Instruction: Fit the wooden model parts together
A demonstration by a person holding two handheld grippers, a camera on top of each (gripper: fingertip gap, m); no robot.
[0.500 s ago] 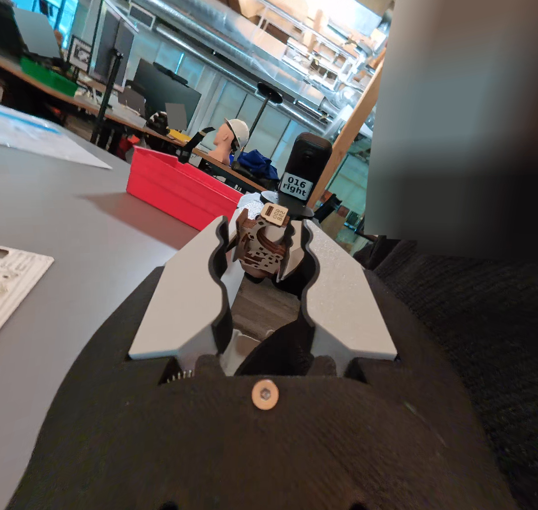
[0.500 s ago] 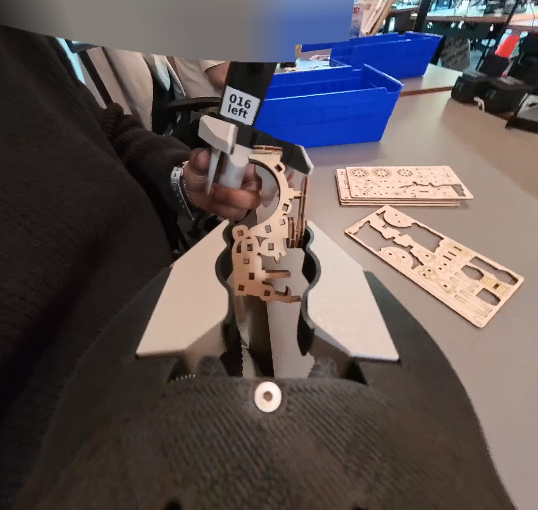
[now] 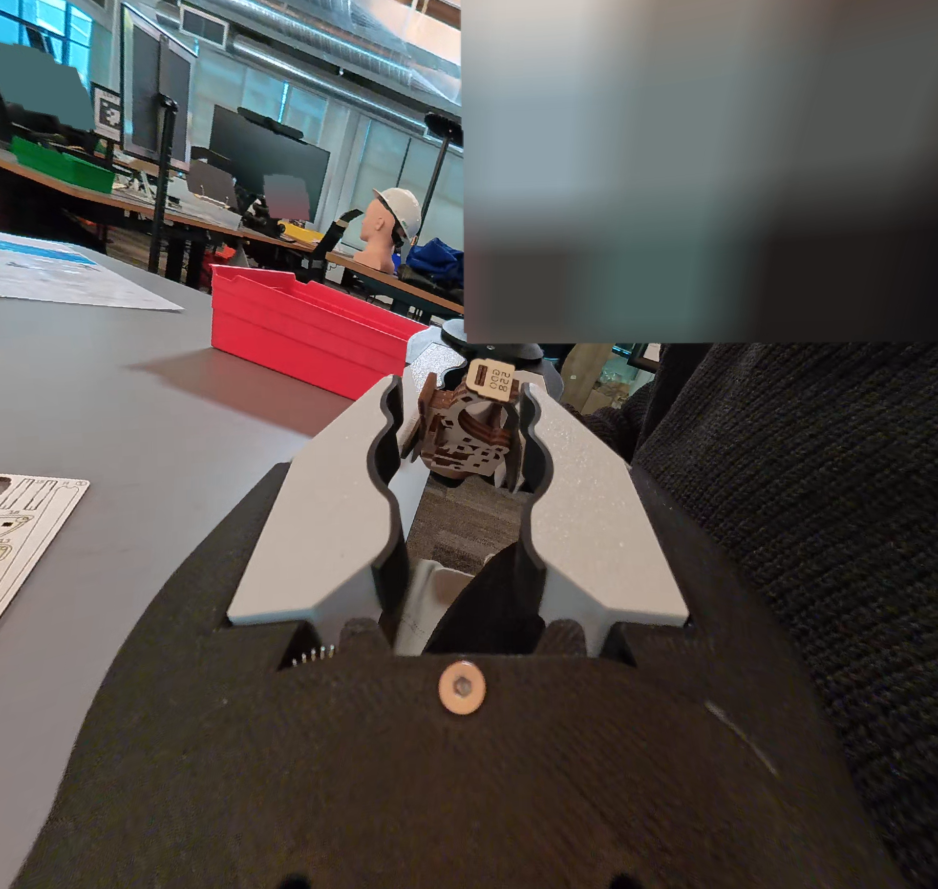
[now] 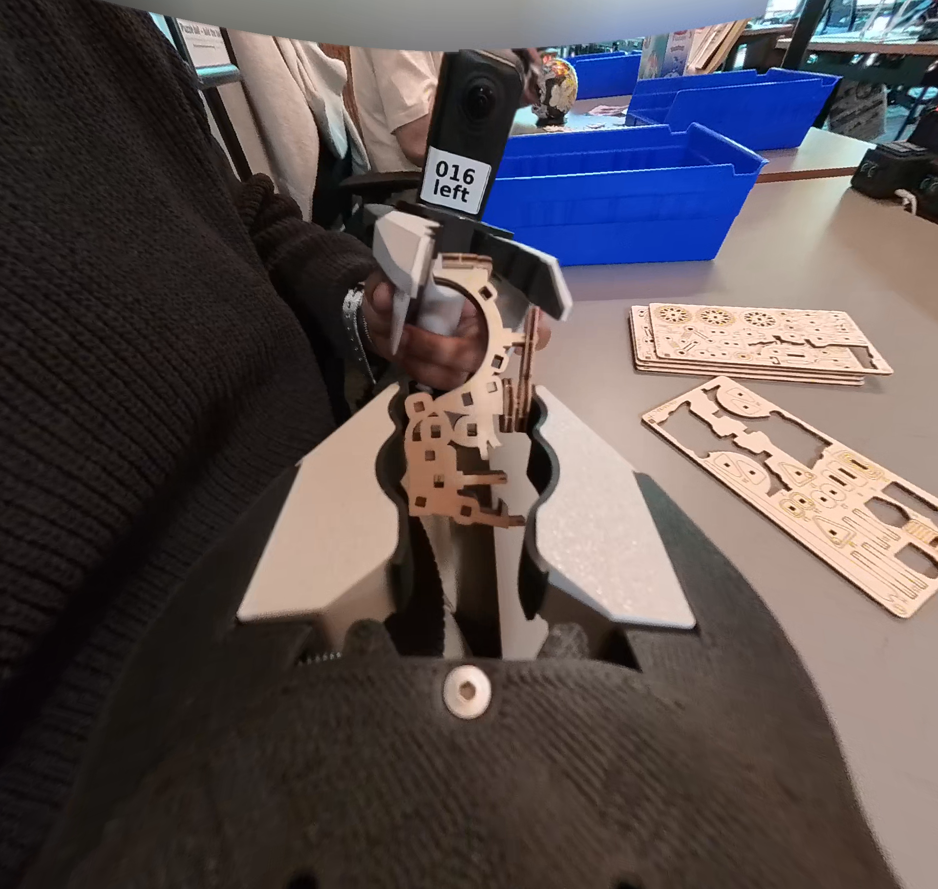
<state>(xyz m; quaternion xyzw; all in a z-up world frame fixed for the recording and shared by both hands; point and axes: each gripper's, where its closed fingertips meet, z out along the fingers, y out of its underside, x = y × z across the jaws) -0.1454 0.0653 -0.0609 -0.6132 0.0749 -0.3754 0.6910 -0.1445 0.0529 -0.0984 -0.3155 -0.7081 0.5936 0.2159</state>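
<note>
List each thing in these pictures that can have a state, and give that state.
Wooden model: partly built, held in the air.
Right gripper: jaws shut on the wooden model.
Left gripper: jaws around the model's far end; grip unclear.
Loose sheet: flat, several parts punched out.
Sheet stack: flat, top sheet mostly intact.

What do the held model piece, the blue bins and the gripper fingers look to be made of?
Wooden model assembly: thin pale plywood, laser-cut, judging by dark edges and square slots.
Blue bin: glossy moulded plastic, probably.
Right gripper fingers: matte grey, grainy, likely printed plastic; dark inner lining, material unclear.
</note>
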